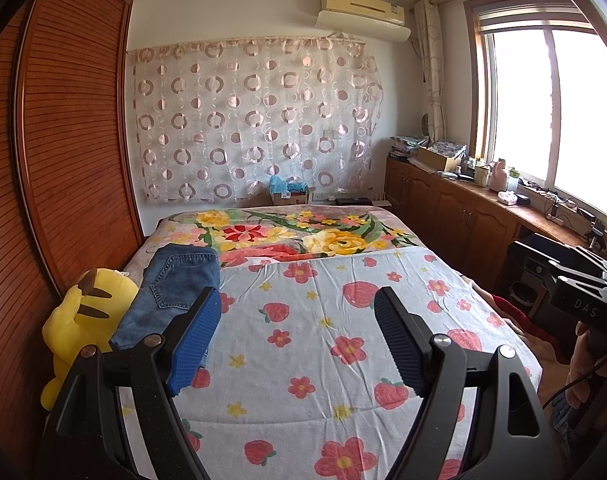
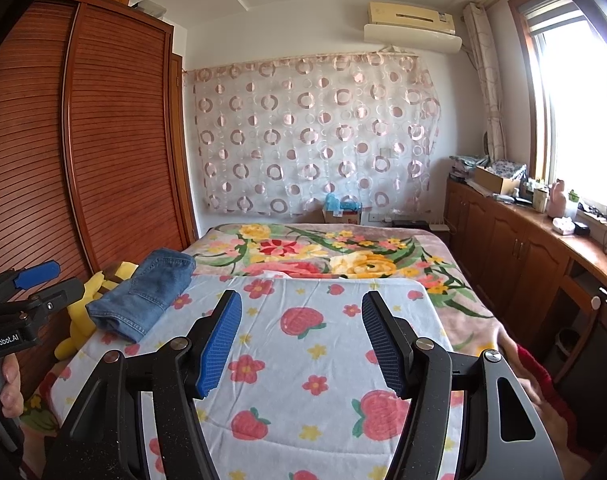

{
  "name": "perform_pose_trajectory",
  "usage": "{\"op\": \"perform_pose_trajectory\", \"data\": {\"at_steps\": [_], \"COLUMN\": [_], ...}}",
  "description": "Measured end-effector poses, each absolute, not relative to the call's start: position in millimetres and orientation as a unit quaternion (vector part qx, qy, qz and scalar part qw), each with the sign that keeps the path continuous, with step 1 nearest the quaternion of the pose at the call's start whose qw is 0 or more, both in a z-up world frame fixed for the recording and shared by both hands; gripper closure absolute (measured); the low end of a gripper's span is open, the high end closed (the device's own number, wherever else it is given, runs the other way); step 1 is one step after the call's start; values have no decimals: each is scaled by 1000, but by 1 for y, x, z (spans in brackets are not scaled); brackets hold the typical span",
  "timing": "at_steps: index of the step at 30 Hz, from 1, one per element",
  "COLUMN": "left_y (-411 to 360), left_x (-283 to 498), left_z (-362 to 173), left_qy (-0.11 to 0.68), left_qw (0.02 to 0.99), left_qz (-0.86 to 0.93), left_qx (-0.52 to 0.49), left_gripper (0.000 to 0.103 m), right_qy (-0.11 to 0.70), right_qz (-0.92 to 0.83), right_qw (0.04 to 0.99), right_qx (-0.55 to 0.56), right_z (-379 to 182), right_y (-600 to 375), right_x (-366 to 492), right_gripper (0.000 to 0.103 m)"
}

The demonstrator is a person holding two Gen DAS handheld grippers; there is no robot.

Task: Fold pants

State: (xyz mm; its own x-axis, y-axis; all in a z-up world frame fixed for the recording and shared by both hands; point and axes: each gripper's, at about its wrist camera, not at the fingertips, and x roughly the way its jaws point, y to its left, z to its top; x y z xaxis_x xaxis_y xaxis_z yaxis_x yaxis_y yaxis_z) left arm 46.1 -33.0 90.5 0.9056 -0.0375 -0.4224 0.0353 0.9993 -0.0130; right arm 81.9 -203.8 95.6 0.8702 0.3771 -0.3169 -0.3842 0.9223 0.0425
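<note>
1. Left claw: jaws spread wide, nothing between the blue pads, hanging over the strawberry sheet.
2. Right claw: jaws likewise apart and empty, above the same sheet; seen again at the right edge of the left view, gripped by a hand.
3. Pants: blue denim, folded into a compact stack, lying at the left edge of the sheet, touched by neither claw; back pocket facing up.
4. Yellow plush toy: just beside the pants on the left, wedged between bed and wooden wardrobe.
5. Flowered blanket: spread beyond the sheet toward the far wall, partly under the pants' far end.
6. Cardboard box: past the bed's far end, under the ringed curtain; something blue poking out of the top, kind not clear.
7. Open box: on the long wooden cabinet under the window, patterned fabric just behind; inside not visible.
8. Small bottles, cups and cables scattered further along that cabinet top.
9. Sheet between claws and pants: bare cloth, nothing blocking.
</note>
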Motion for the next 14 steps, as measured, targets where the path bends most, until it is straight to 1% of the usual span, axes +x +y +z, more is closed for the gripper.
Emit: {"op": "perform_pose_trajectory", "data": {"at_steps": [14], "left_y": [-33], "left_x": [45], "left_z": [93], "left_qy": [214], "left_qw": [977], "left_qz": [-17], "left_qx": [-2], "left_gripper": [24], "right_qy": [160], "right_qz": [196], "right_qw": [967], "right_qx": [-11], "right_z": [95], "right_y": [-203], "right_x": [82], "right_gripper": [38]}}
